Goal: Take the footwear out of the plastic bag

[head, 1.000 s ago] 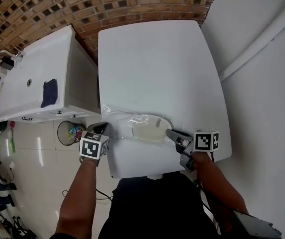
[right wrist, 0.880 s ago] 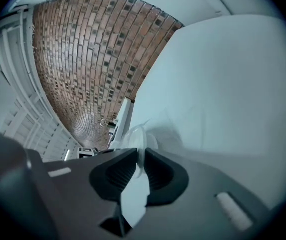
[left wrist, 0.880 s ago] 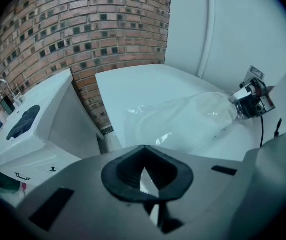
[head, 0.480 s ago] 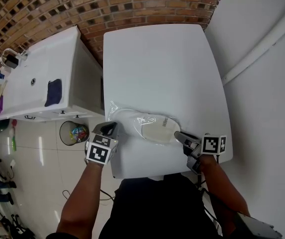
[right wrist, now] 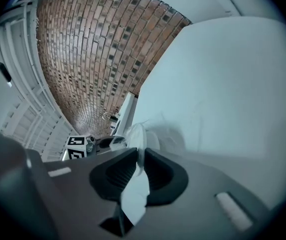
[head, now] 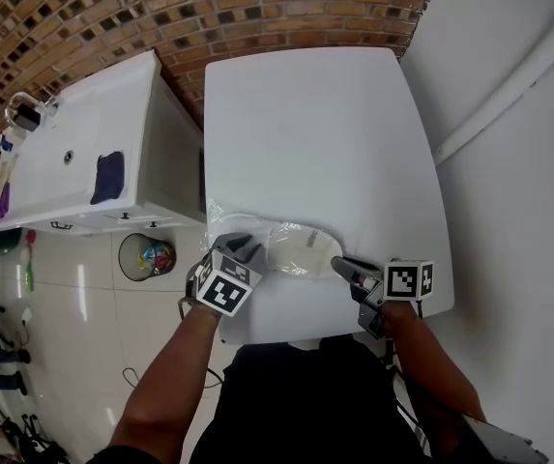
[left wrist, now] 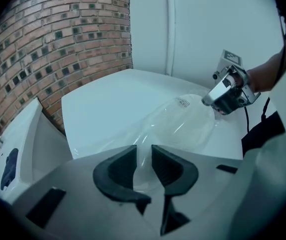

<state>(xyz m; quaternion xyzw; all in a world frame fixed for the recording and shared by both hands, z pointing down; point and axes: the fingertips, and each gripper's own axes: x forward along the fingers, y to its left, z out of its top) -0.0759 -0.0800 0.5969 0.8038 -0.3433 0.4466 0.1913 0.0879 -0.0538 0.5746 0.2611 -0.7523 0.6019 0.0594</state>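
Low on the white table (head: pixel 315 114), the right gripper (head: pixel 342 265) pinches the white slipper (head: pixel 296 249) through its clear plastic bag (left wrist: pixel 182 124). The left gripper (left wrist: pixel 143 160) has just been opening its jaws. They stand narrowly apart, with bag film slack between them.

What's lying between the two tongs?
A clear plastic bag with pale footwear inside, seen in the head view. The right tongs pinch one end; the left tongs, jaws just opened, straddle the other.
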